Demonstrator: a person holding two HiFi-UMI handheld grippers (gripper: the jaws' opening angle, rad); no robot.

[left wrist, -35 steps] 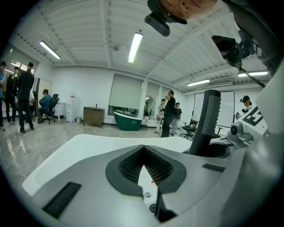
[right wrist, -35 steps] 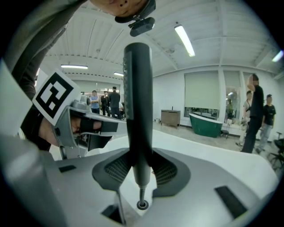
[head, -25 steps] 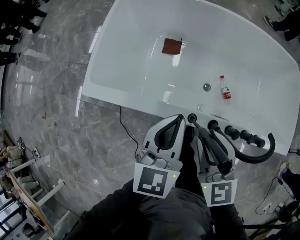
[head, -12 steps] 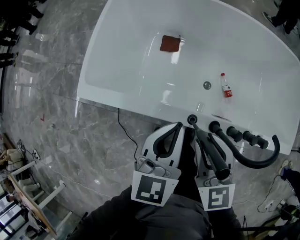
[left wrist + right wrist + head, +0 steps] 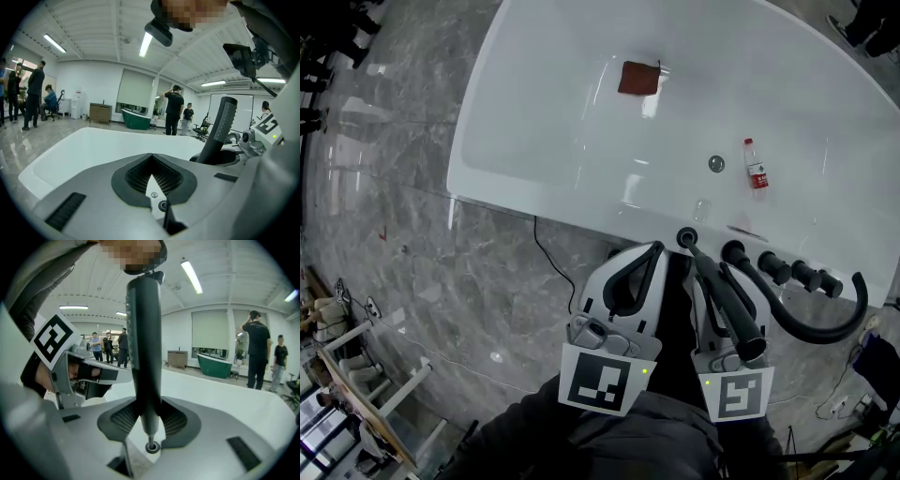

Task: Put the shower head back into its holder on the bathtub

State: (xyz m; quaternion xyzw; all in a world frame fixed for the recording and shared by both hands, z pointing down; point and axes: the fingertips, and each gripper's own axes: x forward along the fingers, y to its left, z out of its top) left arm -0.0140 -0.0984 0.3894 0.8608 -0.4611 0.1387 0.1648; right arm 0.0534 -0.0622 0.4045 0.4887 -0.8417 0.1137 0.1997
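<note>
The shower head [image 5: 144,343] is pinched by the right gripper [image 5: 143,405], the left gripper [image 5: 151,158] is pressed together empty, and the label of the bottle [image 5: 756,173] at one o'clock is unreadable

Partly seen items, bathtub station

bathtub [image 5: 544,112]: far rim cut off by top and right edges; bottle [image 5: 757,173]: label print too small to read; bystander's legs [image 5: 874,30]: cropped at the corner; shower head [image 5: 145,357]: upper end masked.
</note>
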